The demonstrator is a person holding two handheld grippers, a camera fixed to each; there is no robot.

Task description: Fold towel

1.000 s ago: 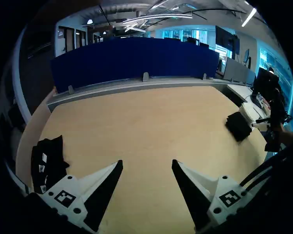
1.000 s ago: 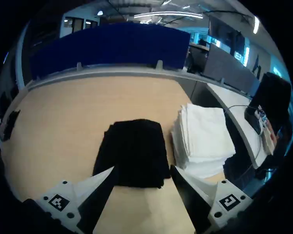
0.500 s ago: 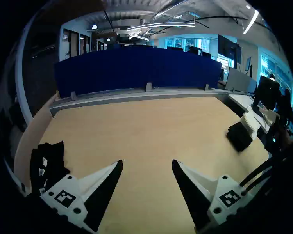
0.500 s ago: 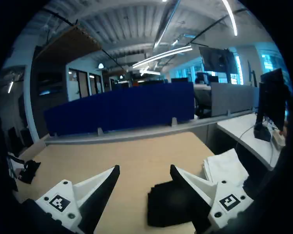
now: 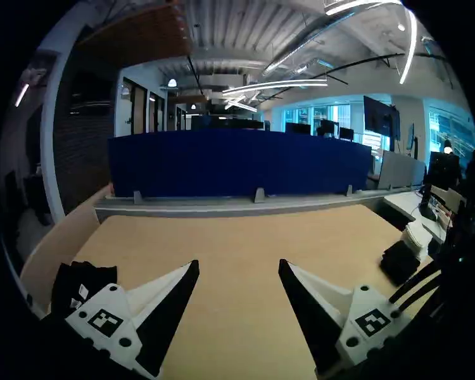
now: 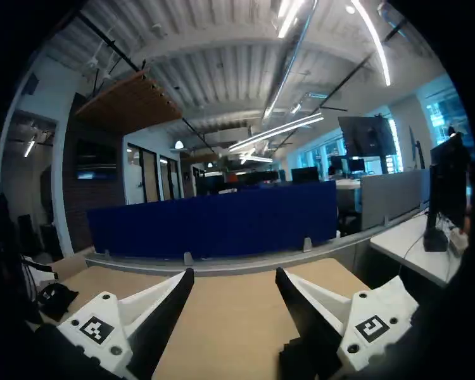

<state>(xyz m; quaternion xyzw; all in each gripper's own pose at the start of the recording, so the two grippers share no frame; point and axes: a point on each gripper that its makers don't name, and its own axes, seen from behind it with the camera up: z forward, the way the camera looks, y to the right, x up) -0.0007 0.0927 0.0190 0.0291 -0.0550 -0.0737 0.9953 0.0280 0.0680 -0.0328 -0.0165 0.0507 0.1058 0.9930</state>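
Note:
My left gripper (image 5: 238, 262) hangs open over the bare wooden table (image 5: 237, 240), nothing between its fingers. A loose pile of black towels (image 5: 79, 286) with white tags lies at the table's left edge, just beyond the left finger. Far right, a folded black towel (image 5: 399, 261) rests beside a stack of white towels (image 5: 421, 235). My right gripper (image 6: 234, 271) is open too, pointing level across the table (image 6: 231, 316). A corner of the folded black towel (image 6: 296, 358) peeks out low beside its right finger. The black pile (image 6: 54, 297) sits far left.
A blue partition (image 5: 237, 161) with a grey rail runs along the table's far edge. A neighbouring white desk (image 6: 415, 244) with a monitor (image 6: 446, 183) stands to the right. Cables (image 5: 427, 282) hang near the left gripper's right side.
Both grippers have tilted upward, so more ceiling shows. The right gripper has lifted off and pulled back from the folded black towel, which has dropped to the view's bottom edge.

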